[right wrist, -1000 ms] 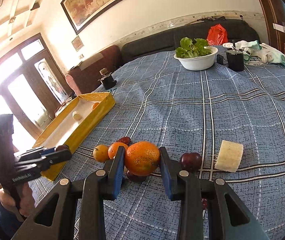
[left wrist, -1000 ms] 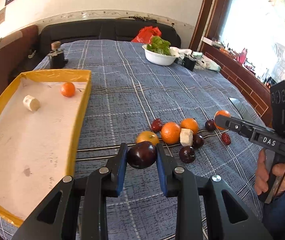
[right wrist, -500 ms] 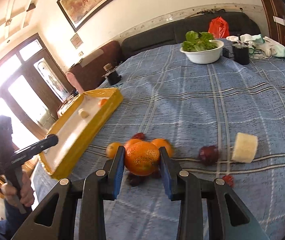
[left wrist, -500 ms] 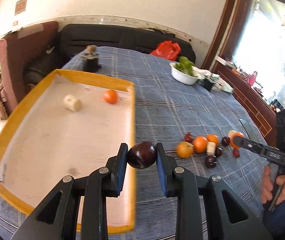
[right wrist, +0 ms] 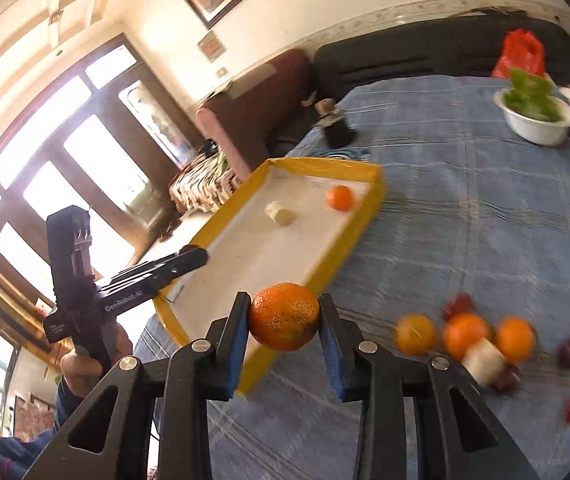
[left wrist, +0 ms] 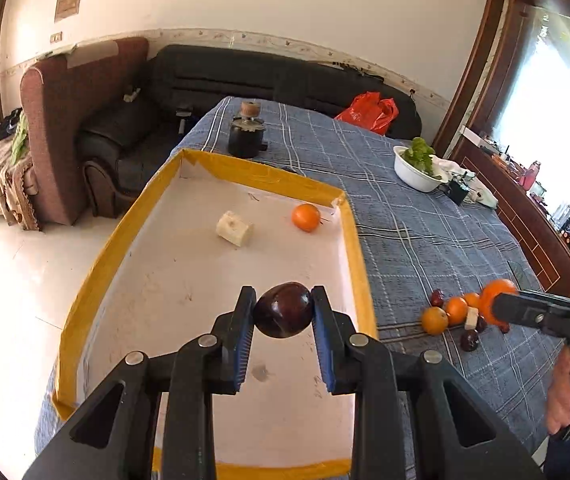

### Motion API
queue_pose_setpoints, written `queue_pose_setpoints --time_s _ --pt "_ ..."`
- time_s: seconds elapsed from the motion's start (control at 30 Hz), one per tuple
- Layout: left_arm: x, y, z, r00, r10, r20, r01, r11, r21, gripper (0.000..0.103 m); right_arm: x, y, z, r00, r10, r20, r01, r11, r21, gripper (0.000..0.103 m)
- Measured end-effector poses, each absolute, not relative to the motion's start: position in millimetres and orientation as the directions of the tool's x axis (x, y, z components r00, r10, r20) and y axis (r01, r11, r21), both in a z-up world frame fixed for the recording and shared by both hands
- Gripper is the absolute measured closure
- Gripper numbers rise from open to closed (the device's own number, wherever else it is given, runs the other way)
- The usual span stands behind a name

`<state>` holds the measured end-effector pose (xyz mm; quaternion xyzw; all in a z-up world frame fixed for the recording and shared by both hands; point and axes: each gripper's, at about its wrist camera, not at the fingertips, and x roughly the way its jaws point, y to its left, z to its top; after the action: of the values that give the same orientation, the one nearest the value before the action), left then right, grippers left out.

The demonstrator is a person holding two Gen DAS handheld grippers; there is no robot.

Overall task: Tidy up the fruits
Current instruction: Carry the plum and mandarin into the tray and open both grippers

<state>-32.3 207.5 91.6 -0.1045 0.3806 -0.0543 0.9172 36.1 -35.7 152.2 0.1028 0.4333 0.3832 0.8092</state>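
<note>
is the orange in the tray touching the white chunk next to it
Apart. In the left wrist view bare tray floor shows between the orange and the white chunk inside the yellow-rimmed tray.

A black sofa [left wrist: 285, 80] and brown armchair [left wrist: 65, 120] line the far cream wall [left wrist: 245, 0]; sunlit windows [right wrist: 45, 160] glare left.

Bowl of greens [left wrist: 416, 168], red bag [left wrist: 369, 111]
</note>
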Motion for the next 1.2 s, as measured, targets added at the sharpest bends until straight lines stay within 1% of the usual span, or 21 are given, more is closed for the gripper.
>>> queue_pose_setpoints --time_s 0.27,0.53,0.77,0.97,1.13,1.2 --pt "17.0 214.0 82.2 0.648 -0.201 -0.735 0.0 0.965 -0.264 0.076 95.3 37.9 123.0 0.32 0.639 -0.699 -0.504 0.74 0.446 0.066" --pt "53.8 214.0 65.6 0.573 -0.213 -0.792 -0.032 0.959 -0.281 0.076 149.6 71.3 93.2 0.273 0.605 -0.748 -0.444 0.769 0.46 0.066" --pt "65.6 220.2 54.3 0.547 -0.212 -0.81 -0.067 0.953 -0.295 0.076 166.8 84.3 76.6 0.263 0.569 -0.779 -0.425 0.794 0.436 0.065" --pt "69.5 223.9 44.5 0.536 -0.211 -0.817 -0.081 0.951 -0.299 0.076 168.4 89.6 75.3 0.275 0.561 -0.781 -0.447 0.794 0.413 0.065" --pt "71.4 227.7 37.2 0.52 -0.223 -0.825 -0.093 0.945 -0.314 0.076 166.5 98.9 73.4 0.288 0.537 -0.793 -0.481 0.797 0.365 0.064" --pt "71.3 226.6 38.0 0.52 -0.208 -0.828 -0.096 0.95 -0.298 0.076 164.4 103.0 72.6 0.292 0.523 -0.801 -0.499 0.798 0.339 0.065"
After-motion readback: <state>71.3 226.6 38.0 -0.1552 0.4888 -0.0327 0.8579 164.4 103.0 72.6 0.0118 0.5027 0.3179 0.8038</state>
